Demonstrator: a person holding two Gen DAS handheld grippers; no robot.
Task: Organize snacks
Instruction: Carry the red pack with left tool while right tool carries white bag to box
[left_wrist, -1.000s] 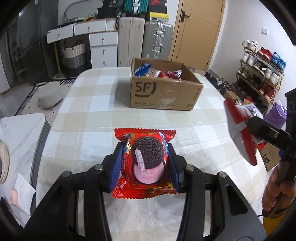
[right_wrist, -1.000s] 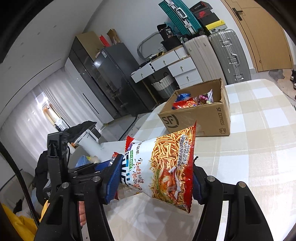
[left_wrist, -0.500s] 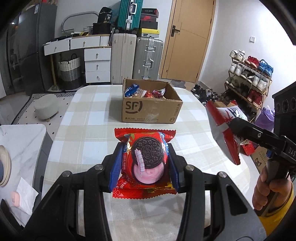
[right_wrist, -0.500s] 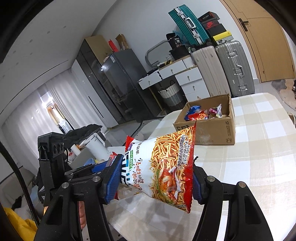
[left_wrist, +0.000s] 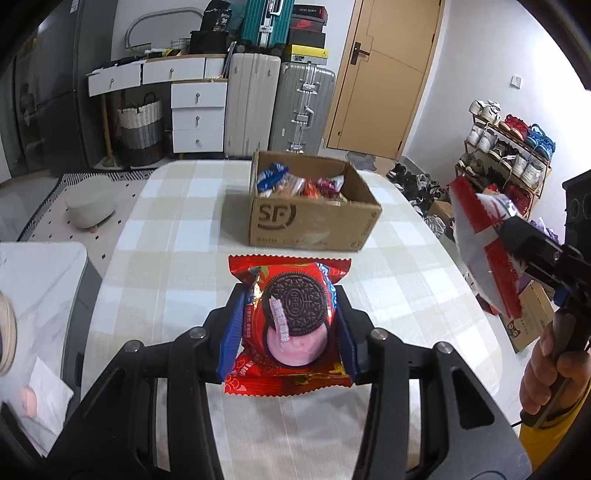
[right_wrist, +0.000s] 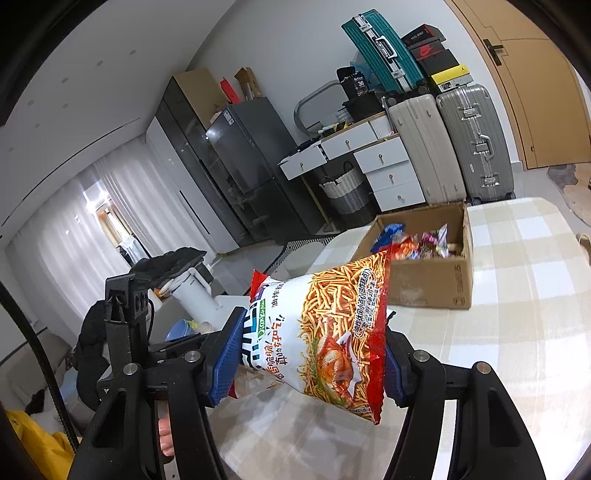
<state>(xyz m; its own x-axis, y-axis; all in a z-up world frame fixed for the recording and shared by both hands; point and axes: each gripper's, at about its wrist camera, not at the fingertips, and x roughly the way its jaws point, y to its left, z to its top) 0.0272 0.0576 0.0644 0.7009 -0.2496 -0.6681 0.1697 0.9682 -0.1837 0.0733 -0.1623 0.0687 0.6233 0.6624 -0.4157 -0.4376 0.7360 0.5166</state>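
We hold one snack in each gripper, two packets in all, both lifted clear of the checked beige-and-white tablecloth (left_wrist: 177, 236).

In the left wrist view, our left gripper (left_wrist: 290, 328) has its blue pads pressed in on the sides of a red foil cookie packet printed with a dark sandwich cookie over pink cream (left_wrist: 290, 321). The packet lies flat, printed face up, its long axis running from 6 to 12 o'clock, with its crimped top edge at 12 pointing toward the open brown cardboard box marked SF (left_wrist: 314, 221).

In the right wrist view, our right gripper (right_wrist: 310, 354) is closed about halfway on a white-and-red bag of fried noodle sticks (right_wrist: 328, 336), both pads against its sides. The bag is tilted, its long axis running from about 8 to 2 o'clock. From the left wrist view the same bag shows edge-on at 3 o'clock, with the person's right hand (left_wrist: 550, 365) on the handle below it.

There is one box, standing toward the far end of the table at 12 o'clock. It already holds several wrapped snacks (right_wrist: 417, 243); we cannot count them. The cloth between us and the box lies bare, and the table's rounded edges sit at 9 and 3 o'clock.
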